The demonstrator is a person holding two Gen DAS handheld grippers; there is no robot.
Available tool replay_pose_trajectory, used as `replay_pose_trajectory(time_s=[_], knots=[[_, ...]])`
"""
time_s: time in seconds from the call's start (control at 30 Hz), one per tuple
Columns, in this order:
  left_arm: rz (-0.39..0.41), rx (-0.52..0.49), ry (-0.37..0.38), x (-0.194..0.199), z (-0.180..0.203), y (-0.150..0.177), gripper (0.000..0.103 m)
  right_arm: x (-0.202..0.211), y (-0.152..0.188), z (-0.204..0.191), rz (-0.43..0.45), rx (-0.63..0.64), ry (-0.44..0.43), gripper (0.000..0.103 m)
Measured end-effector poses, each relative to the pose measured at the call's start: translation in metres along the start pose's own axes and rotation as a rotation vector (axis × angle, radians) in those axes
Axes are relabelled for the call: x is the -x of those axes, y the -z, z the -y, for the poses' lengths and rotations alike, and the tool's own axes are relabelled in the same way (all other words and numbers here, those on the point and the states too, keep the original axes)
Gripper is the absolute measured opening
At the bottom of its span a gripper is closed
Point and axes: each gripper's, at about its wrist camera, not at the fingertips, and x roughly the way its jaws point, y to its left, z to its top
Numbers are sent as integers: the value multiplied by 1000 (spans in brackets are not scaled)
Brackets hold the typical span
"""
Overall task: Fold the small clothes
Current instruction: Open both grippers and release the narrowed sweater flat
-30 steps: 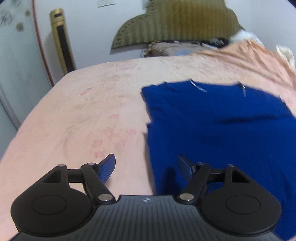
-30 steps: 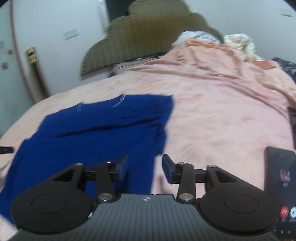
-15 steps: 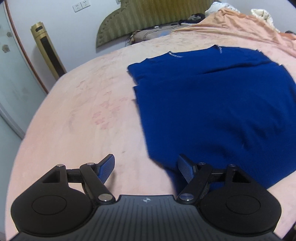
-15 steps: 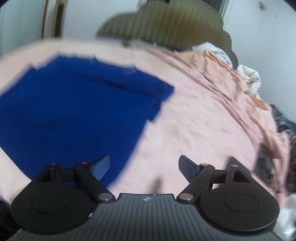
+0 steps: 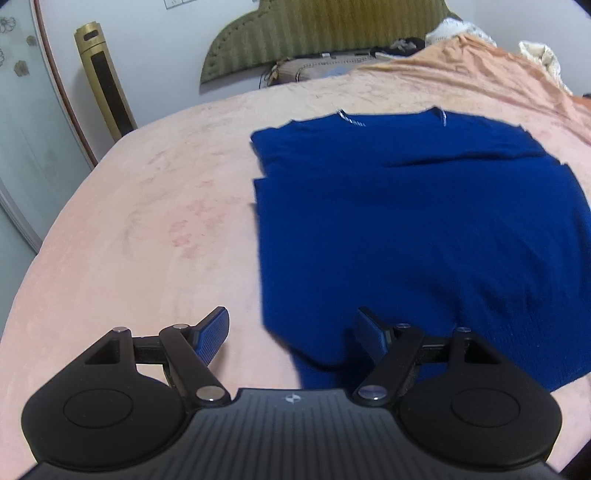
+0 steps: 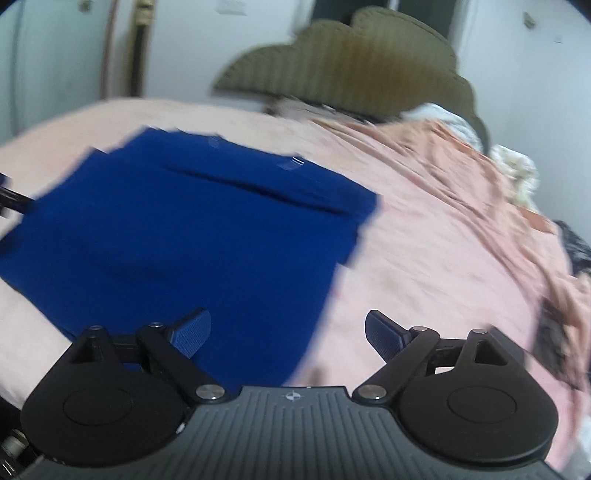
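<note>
Nearest in the left wrist view, the black two-finger left gripper is seen with its blue-padded jaws held well apart and nothing pressed between them. The near left corner of the hem of a royal-blue knitted garment lies under the gap, with the right-hand pad over the blue cloth and the left-hand pad over bare bedding; whether the pads touch the fabric cannot be told.

In the right wrist view, the black two-finger right gripper is shown with its jaws spread wide, having just been opening, and nothing is clamped between them. The near right edge of the royal-blue knitted garment passes beneath the gap, so that the left-hand pad is over blue cloth and the right-hand pad over pink. This view is blurred.

The garment is laid flat on a pale pink bedspread, its hem toward the cameras and its neckline away. A straight crease is seen across the upper part, where the sleeves appear to be folded in over the body. Two small pale marks are visible at the neckline.

Farther off, to the right, a crumpled peach-pink blanket is heaped. Behind the bed, an olive-green scalloped upholstered headboard is set against a white wall, and a tall gold-coloured tower appliance stands at the left.
</note>
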Motion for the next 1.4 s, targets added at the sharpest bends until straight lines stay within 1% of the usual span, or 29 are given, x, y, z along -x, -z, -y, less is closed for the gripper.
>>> replay_pose_trajectory(time_s=[0.07, 0.1, 0.17, 0.2, 0.3, 0.37, 0.4, 0.53, 0.63, 0.7, 0.8, 0.87, 0.97, 1.03, 1.13, 1.17, 1.2, 1.3, 1.4], knots=[[-9, -16, -14, -2, 7, 3, 75, -10, 1, -12, -29, 34, -22, 93], [-13, -18, -14, -2, 9, 5, 75, -15, 4, -18, -54, 68, -9, 92], [-18, -20, -7, -3, 10, 8, 75, -20, 13, -26, -91, 147, 46, 93], [-20, -20, -8, -3, 10, 9, 75, -20, 20, -26, -108, 166, 67, 95], [-21, -17, -15, -1, 10, 11, 75, -8, 25, -12, -119, 88, 59, 96], [-20, -12, -16, 0, 9, 11, 75, -2, 28, -9, -117, 68, 79, 96], [-20, -12, -18, 1, 10, 11, 75, 0, 29, -7, -112, 55, 76, 95], [-18, -23, -32, 5, 12, 12, 75, 5, 27, 10, -75, -88, -25, 94], [-18, -27, -46, 7, 14, 13, 75, 8, 29, 18, -56, -165, -47, 93], [-20, -29, -54, 7, 15, 13, 75, 10, 29, 21, -45, -182, -43, 92], [-21, -28, -63, 8, 17, 12, 75, 15, 28, 25, -14, -205, -63, 92], [-21, -29, -65, 10, 18, 12, 75, 14, 25, 25, 2, -205, -53, 92], [-23, -34, -69, 10, 20, 11, 75, 16, 25, 24, 8, -197, -45, 91], [-23, -37, -68, 12, 21, 11, 75, 15, 26, 23, 9, -208, -57, 90], [-11, -34, -29, 18, 15, 13, 77, 14, 27, 25, 11, -233, -70, 89], [-5, -22, -7, 20, 11, 14, 79, 13, 28, 25, 9, -242, -69, 88], [2, -8, 16, 22, 7, 16, 84, 13, 29, 26, 8, -253, -68, 87], [9, 42, 64, 24, -9, 23, 85, 12, 34, 32, 5, -300, -70, 85], [-17, 111, 118, 22, -25, 28, 85, 10, 39, 35, -1, -334, -77, 85]])
